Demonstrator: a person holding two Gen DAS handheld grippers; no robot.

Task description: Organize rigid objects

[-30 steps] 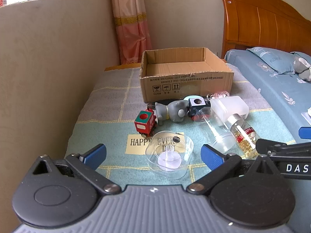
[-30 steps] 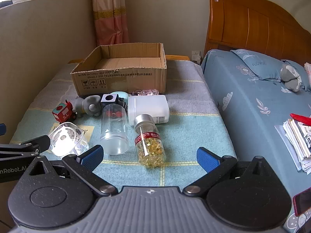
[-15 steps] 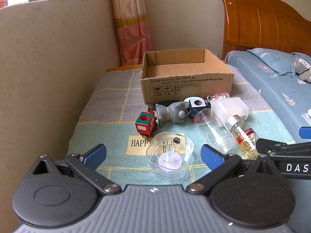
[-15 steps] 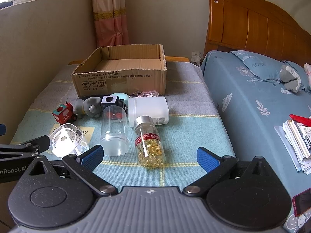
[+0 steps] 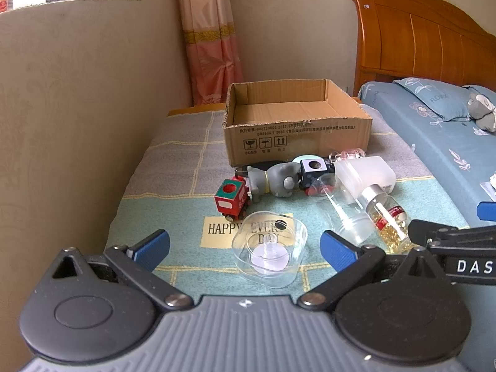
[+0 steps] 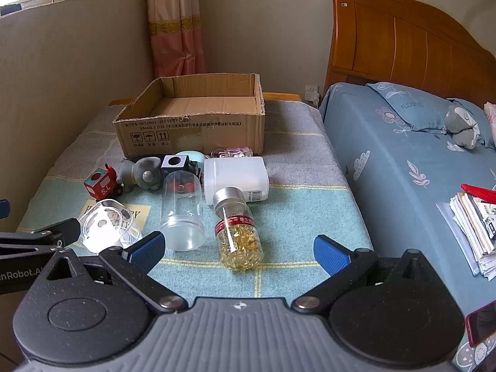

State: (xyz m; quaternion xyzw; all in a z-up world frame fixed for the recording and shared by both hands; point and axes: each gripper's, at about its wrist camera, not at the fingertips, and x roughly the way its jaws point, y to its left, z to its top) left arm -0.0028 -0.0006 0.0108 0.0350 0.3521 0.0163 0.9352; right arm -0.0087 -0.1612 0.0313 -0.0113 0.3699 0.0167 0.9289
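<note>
An open-topped cardboard box (image 5: 297, 130) sits on a checked blanket (image 5: 173, 167) spread over a low surface beside a bed with a wooden headboard (image 6: 409, 46). The box holds nothing that can be seen from either camera.

Against the box's near wall lies a row of small things. At the left end of that row, slightly forward of the box, stands a red toy train car (image 5: 232, 197). Next to it, closer to the box, lies a grey elephant figure (image 5: 274, 180), and touching that is a dark toy block with a round hole (image 5: 313, 169). A pale green round object (image 6: 192, 157) and a small pink clear item (image 6: 235, 152) rest right at the foot of the box. A white plastic container (image 6: 235, 177) lies on its side in front of the box's right half.

Further forward from the box, a clear plastic jar (image 6: 182, 214) lies on its side, and just beside it a bottle of yellow capsules (image 6: 237, 232) with a silver cap. To the left, well in front of the box, a clear lidded cup (image 5: 269, 252) rests over a yellow "HAPPY EVERY DAY" label (image 5: 221, 232).

The left gripper (image 5: 245, 245) has its blue-tipped fingers spread wide either side of the clear cup, holding nothing. The right gripper (image 6: 237, 249) is likewise spread wide and empty, with the capsule bottle lying between its fingers.
</note>
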